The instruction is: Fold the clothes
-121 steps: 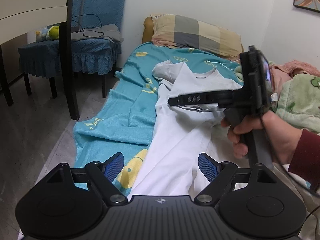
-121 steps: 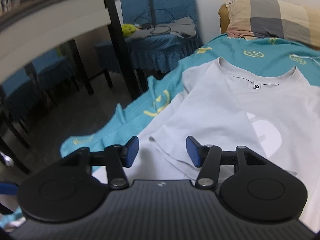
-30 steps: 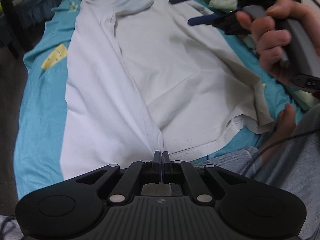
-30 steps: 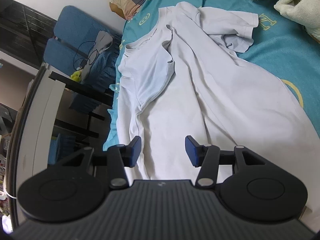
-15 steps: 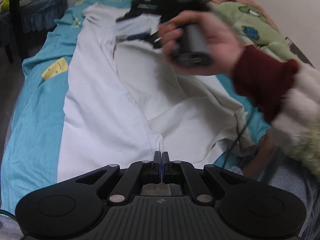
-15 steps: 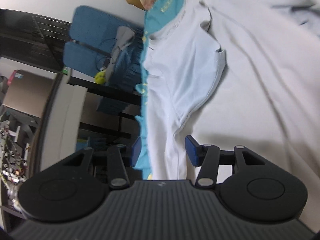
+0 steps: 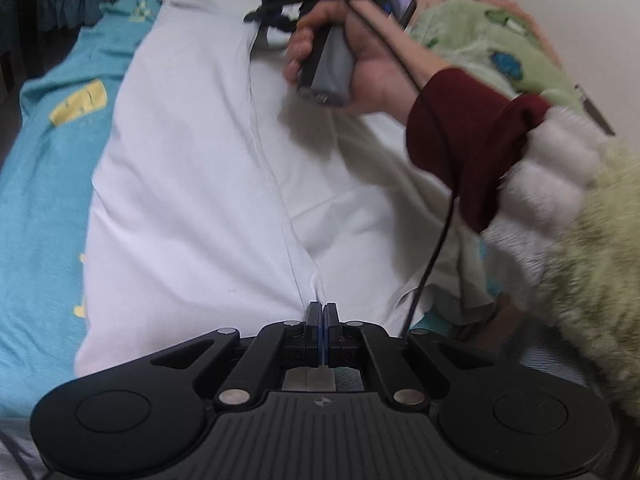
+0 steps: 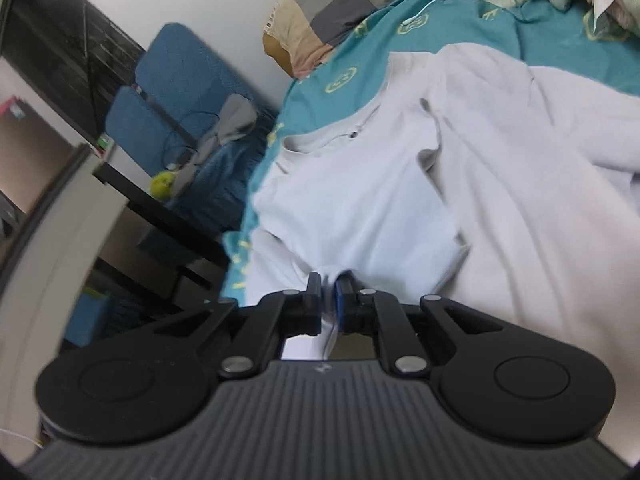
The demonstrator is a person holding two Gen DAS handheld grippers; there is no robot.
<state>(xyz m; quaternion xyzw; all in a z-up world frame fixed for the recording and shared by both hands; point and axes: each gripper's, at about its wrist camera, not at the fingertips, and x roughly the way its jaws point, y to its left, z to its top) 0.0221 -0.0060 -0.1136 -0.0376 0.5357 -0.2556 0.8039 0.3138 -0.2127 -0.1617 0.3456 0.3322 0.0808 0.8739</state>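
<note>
Cloth this thin is going to sag, so hems and seams suit best. White T-shirt (image 7: 192, 184) is lying along the bed (image 7: 44, 168); left gripper (image 7: 321, 316) fingers are pinching its hem, right gripper (image 8: 329, 300) fingers pinching a sleeve-side fold.

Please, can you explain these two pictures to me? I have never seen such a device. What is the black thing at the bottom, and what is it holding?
No robot here: a person holds one hand tool in each hand, with a camera on each looking along its two fingers. The black shape at the bottom is the tool itself. In the left view, the left tool is shut on the hem of a white shirt spread on a teal sheet. You also see the person's right hand gripping the other tool. In the right view, the right tool pinches the shirt near the sleeve; a pillow lies beyond.
</note>
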